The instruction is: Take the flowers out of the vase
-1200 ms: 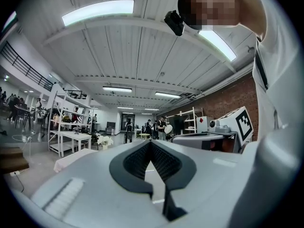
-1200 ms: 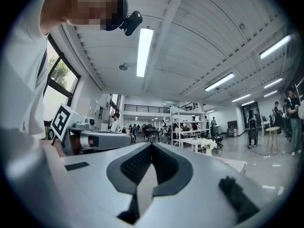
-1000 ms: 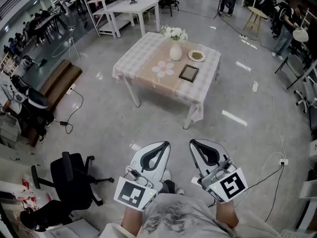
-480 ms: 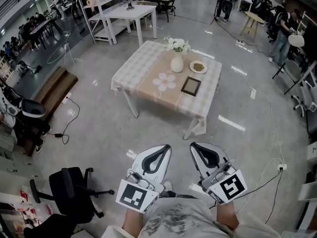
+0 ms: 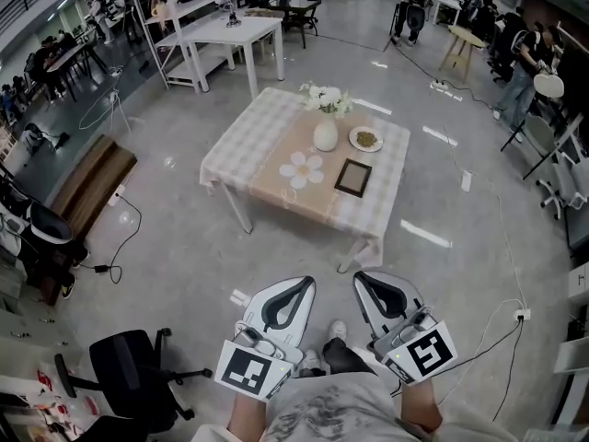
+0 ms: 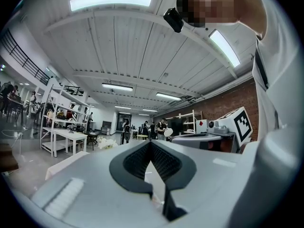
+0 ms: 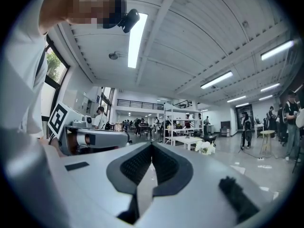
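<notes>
White flowers point(image 5: 324, 98) stand in a white vase point(image 5: 325, 136) on a table point(image 5: 248, 136) with a checked cloth, far ahead of both grippers. My left gripper point(image 5: 299, 282) and right gripper point(image 5: 363, 277) are held level side by side close to my body, well short of the table. Both are shut with nothing between the jaws. In the left gripper view the flowers point(image 6: 107, 143) show small beyond the shut gripper point(image 6: 150, 143). The right gripper view shows the flowers point(image 7: 205, 147) to the right of the closed tips point(image 7: 152, 144).
On the table lie a flower-shaped mat point(image 5: 302, 166), a dark picture frame point(image 5: 352, 178) and a small plate point(image 5: 365, 138). A black office chair point(image 5: 138, 357) stands on the floor at my left. White tables point(image 5: 230, 35), shelves, cables and people fill the room's edges.
The table with the vase has slid lower in the head view and looks nearer. Both grippers keep their place in front of me and stay shut.
</notes>
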Demonstrator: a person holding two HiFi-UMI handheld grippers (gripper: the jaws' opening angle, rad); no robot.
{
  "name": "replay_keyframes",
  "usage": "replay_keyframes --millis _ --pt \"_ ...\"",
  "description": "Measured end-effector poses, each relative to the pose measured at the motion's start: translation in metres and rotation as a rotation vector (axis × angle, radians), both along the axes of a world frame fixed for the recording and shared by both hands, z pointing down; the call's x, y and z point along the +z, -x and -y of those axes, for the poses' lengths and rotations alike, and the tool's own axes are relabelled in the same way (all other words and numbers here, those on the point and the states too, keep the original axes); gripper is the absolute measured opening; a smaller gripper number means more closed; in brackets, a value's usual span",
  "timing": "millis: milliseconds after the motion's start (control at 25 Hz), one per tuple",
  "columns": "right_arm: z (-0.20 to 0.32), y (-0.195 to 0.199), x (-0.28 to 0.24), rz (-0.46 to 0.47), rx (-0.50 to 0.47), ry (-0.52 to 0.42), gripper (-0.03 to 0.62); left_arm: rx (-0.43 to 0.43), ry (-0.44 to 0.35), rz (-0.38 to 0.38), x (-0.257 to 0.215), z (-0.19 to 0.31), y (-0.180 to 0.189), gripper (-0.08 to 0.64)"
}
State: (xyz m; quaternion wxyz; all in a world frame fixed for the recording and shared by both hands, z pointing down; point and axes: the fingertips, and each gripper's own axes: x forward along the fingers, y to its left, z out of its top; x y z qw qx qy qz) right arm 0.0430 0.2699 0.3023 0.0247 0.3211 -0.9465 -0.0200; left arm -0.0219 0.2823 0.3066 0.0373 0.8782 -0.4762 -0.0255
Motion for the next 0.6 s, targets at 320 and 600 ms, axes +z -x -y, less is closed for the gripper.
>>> replay_keyframes --millis 320,600 --pt "0.042 -0.009 0.005 -0.003 -0.016 0.000 0.015 -0.016 -0.030 0.011 0.005 0.041 -0.008 0.008" --pt "0.082 -0.015 0.004 -0.002 -0.039 -0.002 0.015 -0.032 -0.004 0.010 0.003 0.080 -0.018 0.008"
